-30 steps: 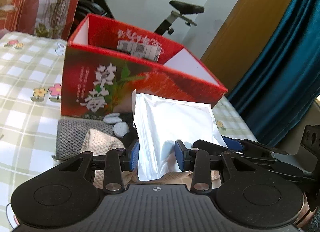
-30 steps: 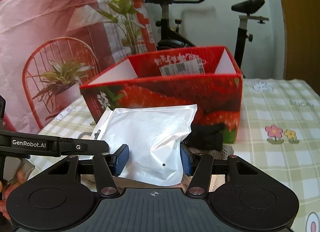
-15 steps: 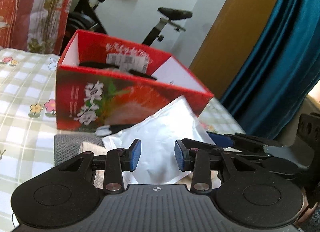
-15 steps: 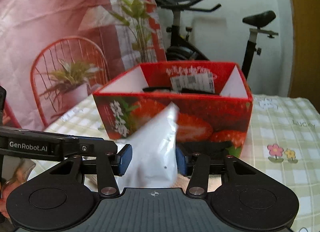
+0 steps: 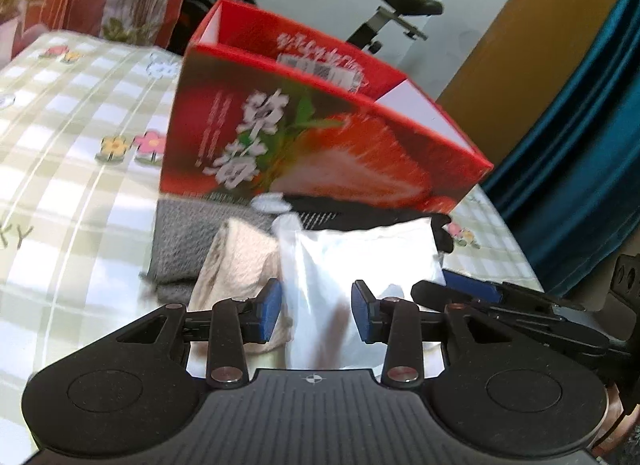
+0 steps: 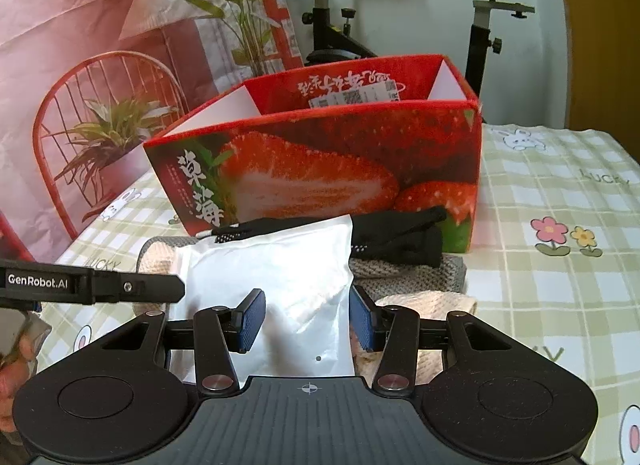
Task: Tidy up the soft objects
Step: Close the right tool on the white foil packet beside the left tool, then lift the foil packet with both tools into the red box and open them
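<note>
The white pouch has sunk lower between both tongs.

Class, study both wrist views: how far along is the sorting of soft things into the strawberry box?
Done: cannot be judged; the strawberry box hides its contents. In hand: the white pouch lies between the pads of both the left tool and the right tool, outside the box. Left: the grey towel, beige cloth and black gloves lie before it.
</note>
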`<state>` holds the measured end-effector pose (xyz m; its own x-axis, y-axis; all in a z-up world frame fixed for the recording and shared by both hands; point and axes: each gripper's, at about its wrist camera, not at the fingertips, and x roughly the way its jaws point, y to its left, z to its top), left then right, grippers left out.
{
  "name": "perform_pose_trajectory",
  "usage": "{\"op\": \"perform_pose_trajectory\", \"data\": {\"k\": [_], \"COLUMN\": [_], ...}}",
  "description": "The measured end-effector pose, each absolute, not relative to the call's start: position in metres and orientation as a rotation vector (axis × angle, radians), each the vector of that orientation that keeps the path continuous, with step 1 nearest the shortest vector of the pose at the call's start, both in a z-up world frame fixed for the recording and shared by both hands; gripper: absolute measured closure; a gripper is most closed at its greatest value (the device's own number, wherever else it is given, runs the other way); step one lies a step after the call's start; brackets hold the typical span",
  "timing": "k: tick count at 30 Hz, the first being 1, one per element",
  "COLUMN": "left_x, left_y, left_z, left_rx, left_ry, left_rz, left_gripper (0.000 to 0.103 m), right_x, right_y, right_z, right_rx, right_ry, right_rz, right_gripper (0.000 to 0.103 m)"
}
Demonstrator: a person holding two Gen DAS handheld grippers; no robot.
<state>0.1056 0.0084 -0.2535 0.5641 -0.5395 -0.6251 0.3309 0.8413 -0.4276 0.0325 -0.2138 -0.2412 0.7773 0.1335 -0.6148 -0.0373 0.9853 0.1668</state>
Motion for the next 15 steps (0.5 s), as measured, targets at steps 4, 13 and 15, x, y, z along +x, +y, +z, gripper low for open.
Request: {"op": "perform_pose_trajectory", "data": {"k": [4,13,15], "left_x": [0.104,0.104,0.104], "left_y": [0.013,0.003,0.004], "left_z": [-0.261,-0.279,-0.280], "left_rx": [-0.297,-0.301,-0.294], "left_ry": [0.862,0.924,0.916], "left_rz": [-0.514,-0.555,-0.559], "left_gripper": [0.063,0.068,0.083], "right_x": [0.033,0.030,0.030], "right_y": [-0.216,-0.213,-0.212], "right_z": [-0.243,-0.242,-0.241], "right_rx": [0.156,0.161,0.156], "right_ry": [0.672,0.665,0.662], "right_rz": [0.096,0.113,0.120], "right_gripper": [0.060,0.062,0.062]}}
